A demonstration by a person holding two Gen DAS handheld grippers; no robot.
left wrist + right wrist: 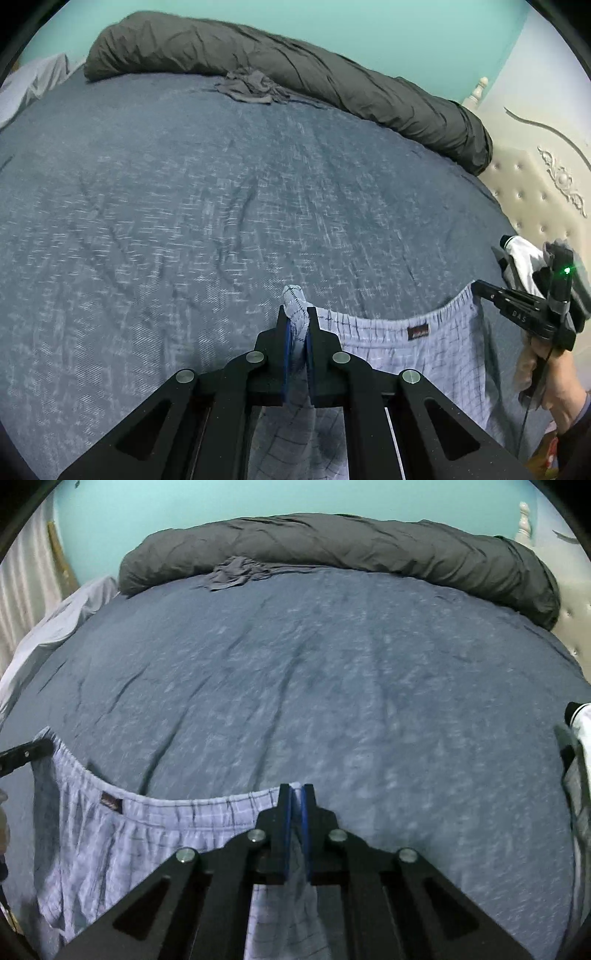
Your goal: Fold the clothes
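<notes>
Holding the shorts (388,343) by the waistband, left gripper (298,321) and right gripper (296,794) both clamped; should keep it taut while lowering ahead onto the bed (221,206).

The left gripper (297,321) points steeply downward, its 2 blue-padded jaws closed on a bunched corner of the shorts' waistband (373,325). The right gripper (296,801), tilted down likewise, is clamped on the opposite end of the waistband. A hand (546,380) grasps the right gripper's handle from below.
</notes>
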